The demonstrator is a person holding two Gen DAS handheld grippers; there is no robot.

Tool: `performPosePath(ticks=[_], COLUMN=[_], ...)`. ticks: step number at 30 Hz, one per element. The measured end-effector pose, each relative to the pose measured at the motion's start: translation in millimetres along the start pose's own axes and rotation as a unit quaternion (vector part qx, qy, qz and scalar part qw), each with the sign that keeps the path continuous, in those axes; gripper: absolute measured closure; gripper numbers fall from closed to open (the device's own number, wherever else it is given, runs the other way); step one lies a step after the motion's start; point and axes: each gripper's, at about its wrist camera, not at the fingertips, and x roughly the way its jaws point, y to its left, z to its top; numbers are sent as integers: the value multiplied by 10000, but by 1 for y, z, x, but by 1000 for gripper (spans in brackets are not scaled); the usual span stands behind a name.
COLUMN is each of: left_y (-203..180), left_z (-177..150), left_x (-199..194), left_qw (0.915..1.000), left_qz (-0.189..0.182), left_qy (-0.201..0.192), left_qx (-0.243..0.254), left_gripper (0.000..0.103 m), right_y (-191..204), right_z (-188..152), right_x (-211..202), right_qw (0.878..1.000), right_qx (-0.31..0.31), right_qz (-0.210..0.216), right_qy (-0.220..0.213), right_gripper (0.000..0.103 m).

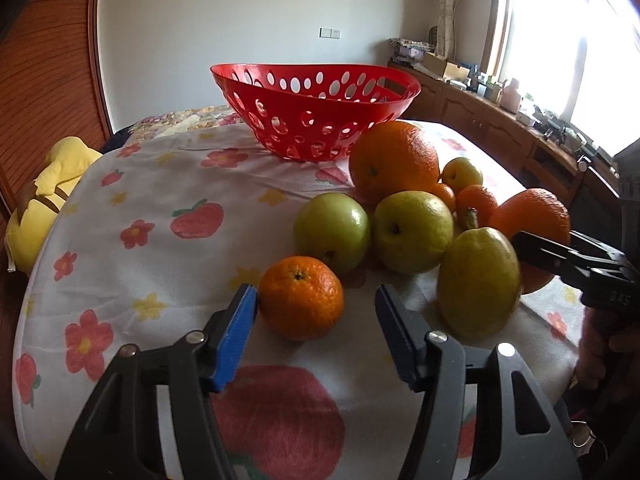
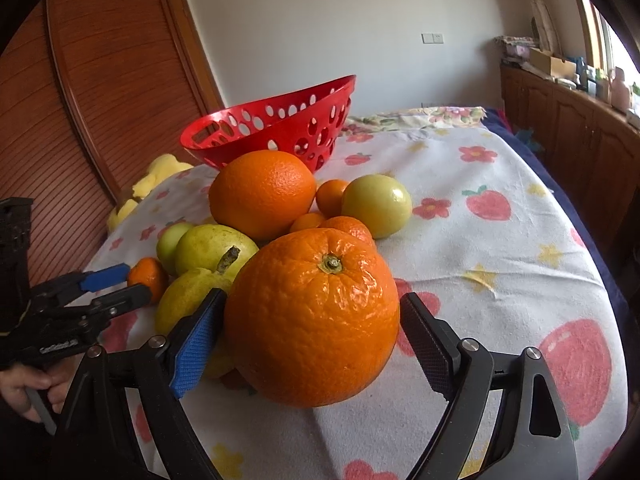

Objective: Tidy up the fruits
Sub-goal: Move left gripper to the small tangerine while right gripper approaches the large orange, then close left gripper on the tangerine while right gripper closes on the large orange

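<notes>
Left hand-held gripper straddles the small mandarin on the flowered cloth, jaws apart. Right hand-held gripper brackets the big orange, pads not yet pressing. Red basket sits behind the fruit pile.

Little can be read. On the body of the right gripper, seen from the left wrist, raised characters look like "315", though they are too blurred to be sure. The left gripper carries a small white brand mark, too small to make out.
</notes>
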Motion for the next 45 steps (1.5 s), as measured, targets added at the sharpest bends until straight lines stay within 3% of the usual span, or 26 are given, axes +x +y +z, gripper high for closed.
performPosePath(ticks=[6, 9, 23, 27, 45], left_y=[5, 6, 10, 10, -3], left_z=[2, 1, 0, -1, 15], left_x=[8, 11, 14, 12, -35], left_qw=[9999, 9999, 9997, 9998, 9988], left_qz=[17, 115, 50, 29, -270], left_qy=[109, 125, 231, 187, -390], left_qx=[-27, -1, -5, -24, 97], left_gripper=[43, 57, 54, 57, 58], right_y=[3, 3, -1, 1, -7], right_z=[0, 0, -5, -6, -2], right_x=[-2, -2, -14, -14, -4], right_qw=[10000, 10000, 9995, 9992, 9998], right_qx=[-61, -96, -268, -343, -110], right_qz=[12, -1, -141, -192, -9], right_qy=[-9, 6, 59, 52, 156], right_gripper=[18, 19, 19, 19, 19])
